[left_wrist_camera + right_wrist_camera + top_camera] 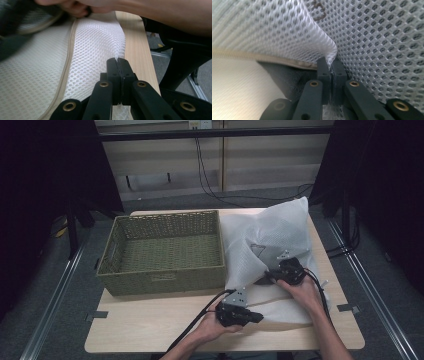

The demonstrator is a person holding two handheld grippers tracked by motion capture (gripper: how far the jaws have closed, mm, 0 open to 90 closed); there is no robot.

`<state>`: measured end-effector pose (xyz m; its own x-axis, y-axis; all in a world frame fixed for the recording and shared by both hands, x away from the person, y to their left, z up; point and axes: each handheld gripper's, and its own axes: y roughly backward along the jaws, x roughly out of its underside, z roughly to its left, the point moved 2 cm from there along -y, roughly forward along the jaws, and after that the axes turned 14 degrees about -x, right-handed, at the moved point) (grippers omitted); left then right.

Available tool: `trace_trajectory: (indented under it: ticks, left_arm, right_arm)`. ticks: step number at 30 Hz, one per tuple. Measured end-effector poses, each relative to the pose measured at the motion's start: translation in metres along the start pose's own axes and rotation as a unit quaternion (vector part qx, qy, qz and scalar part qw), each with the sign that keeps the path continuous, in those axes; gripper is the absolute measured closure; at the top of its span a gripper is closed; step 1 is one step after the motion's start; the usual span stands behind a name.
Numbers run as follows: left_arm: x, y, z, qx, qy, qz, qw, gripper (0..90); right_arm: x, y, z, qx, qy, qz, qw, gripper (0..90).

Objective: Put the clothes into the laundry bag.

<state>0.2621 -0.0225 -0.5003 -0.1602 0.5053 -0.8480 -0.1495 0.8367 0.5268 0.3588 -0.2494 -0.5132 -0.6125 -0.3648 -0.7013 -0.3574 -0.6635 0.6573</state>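
Presently a white mesh laundry bag (272,237) is spread over the right half of the desk (150,320), just beside the empty green woven basket (165,252) at the desk's back left. The left hand-held gripper (257,318) is clamped on the bag's near edge toward the front of the desk, its jaws pressed together with mesh pinched between them, as seen in the left gripper view (117,62). The right hand-held gripper (267,279) is likewise closed on a fold of mesh farther back, beside the beige zipper tape (262,58). The step is judged to be a fold or gather of the bag. Both pinches should be kept firm, the cloth lifted evenly so neither edge slips, and the zipper kept clear of the jaws. Snagging on the basket's rim should be avoided.
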Motion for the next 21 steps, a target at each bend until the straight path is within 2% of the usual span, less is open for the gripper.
trace_trajectory:
  ticks: [1, 2, 3, 4, 5, 6, 7, 9, 12, 14, 18, 19, 21]
  left_arm:
    - [-0.001, 0.000, -0.002, 0.007, -0.001, -0.004, 1.0000, 89.7]
    - [-0.001, 0.000, -0.004, 0.038, 0.001, -0.005, 0.9993, 90.0]
    - [-0.003, 0.000, -0.009, 0.039, -0.006, -0.011, 0.9992, 90.0]
    - [-0.004, -0.001, -0.012, 0.013, -0.030, 0.001, 0.9995, 90.0]
    - [-0.004, -0.004, -0.011, -0.011, -0.034, 0.012, 0.9993, 90.0]
    - [-0.003, -0.006, -0.005, -0.008, -0.024, 0.022, 0.9994, 90.0]
    - [-0.002, -0.008, -0.001, -0.003, -0.012, 0.016, 0.9998, 90.0]
    - [0.001, -0.008, 0.001, 0.000, -0.002, 0.014, 0.9999, 90.0]
    - [0.005, -0.007, 0.004, -0.009, -0.007, 0.028, 0.9995, 90.0]
    - [0.006, -0.004, 0.005, -0.010, -0.003, 0.025, 0.9996, 90.0]
    - [0.006, 0.006, 0.008, -0.016, -0.007, 0.023, 0.9996, 89.8]
    - [0.006, 0.008, 0.008, -0.016, 0.002, 0.021, 0.9997, 89.7]
    - [0.008, 0.012, 0.009, -0.019, 0.001, 0.021, 0.9996, 89.4]
  right_arm:
    - [-0.002, -0.001, -0.004, 0.010, -0.006, -0.004, 0.9999, 88.4]
    - [-0.005, -0.003, -0.009, 0.025, -0.008, -0.015, 0.9995, 88.4]
    - [-0.007, -0.005, -0.014, 0.038, -0.017, -0.020, 0.9989, 88.5]
    - [-0.011, -0.008, -0.019, 0.047, -0.021, -0.029, 0.9982, 88.5]
    - [-0.013, -0.009, -0.024, 0.053, -0.025, -0.034, 0.9977, 88.5]
    - [-0.016, -0.011, -0.027, 0.060, -0.028, -0.037, 0.9971, 88.5]
    - [-0.017, -0.011, -0.030, 0.062, -0.030, -0.040, 0.9968, 88.5]
    - [-0.018, -0.011, -0.033, 0.066, -0.031, -0.046, 0.9963, 88.4]
    - [-0.017, -0.008, -0.032, 0.052, -0.031, -0.051, 0.9968, 88.2]
    - [-0.017, -0.003, -0.028, 0.049, -0.027, -0.055, 0.9970, 88.2]
    - [-0.013, 0.015, -0.019, 0.028, -0.020, -0.072, 0.9968, 88.2]
    - [-0.011, 0.023, -0.016, 0.015, -0.020, -0.083, 0.9963, 88.2]
    - [-0.008, 0.037, -0.011, 0.009, -0.015, -0.095, 0.9953, 88.0]
